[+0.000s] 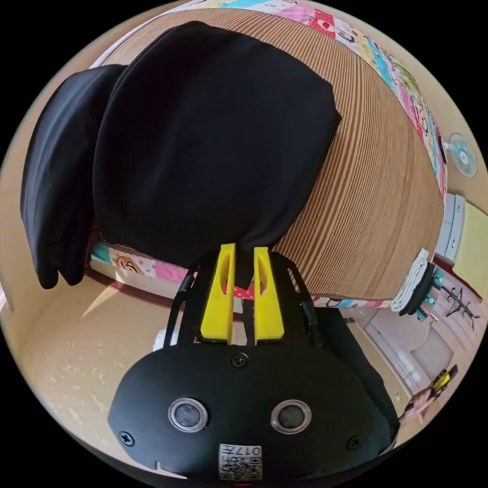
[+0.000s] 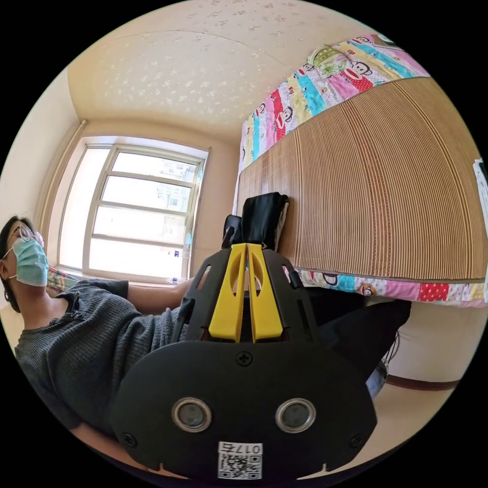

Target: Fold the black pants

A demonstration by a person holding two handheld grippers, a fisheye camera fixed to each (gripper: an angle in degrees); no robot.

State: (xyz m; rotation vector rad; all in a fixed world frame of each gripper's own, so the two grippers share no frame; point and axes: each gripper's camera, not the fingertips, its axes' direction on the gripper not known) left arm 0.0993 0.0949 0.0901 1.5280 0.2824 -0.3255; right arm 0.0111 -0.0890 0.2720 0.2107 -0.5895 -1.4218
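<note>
Bright multi-pane window (image 2: 137, 213), cream walls (image 2: 30, 147), striped bamboo mat (image 1: 376, 203) over cartoon-print bedsheet (image 2: 325, 81), fan (image 1: 462, 155) on far wall.

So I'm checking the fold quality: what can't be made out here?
- Left gripper view: the pants hang over the mat's edge, and how many layers are folded is unclear.
- Right gripper view: the pants are seen edge-on, partly behind the right gripper.
- Left gripper: cloth hides its tips.

One pair of black fabric pants (image 1: 203, 137) lies on one ribbed brown bamboo mat (image 1: 376, 193). Two black grippers with yellow jaws show, the left (image 1: 243, 251) and the right (image 2: 246, 249). One person in a grey knitted top (image 2: 86, 345) is there, beside one white-framed window (image 2: 137, 213), and one small round fan (image 1: 462, 155).
</note>
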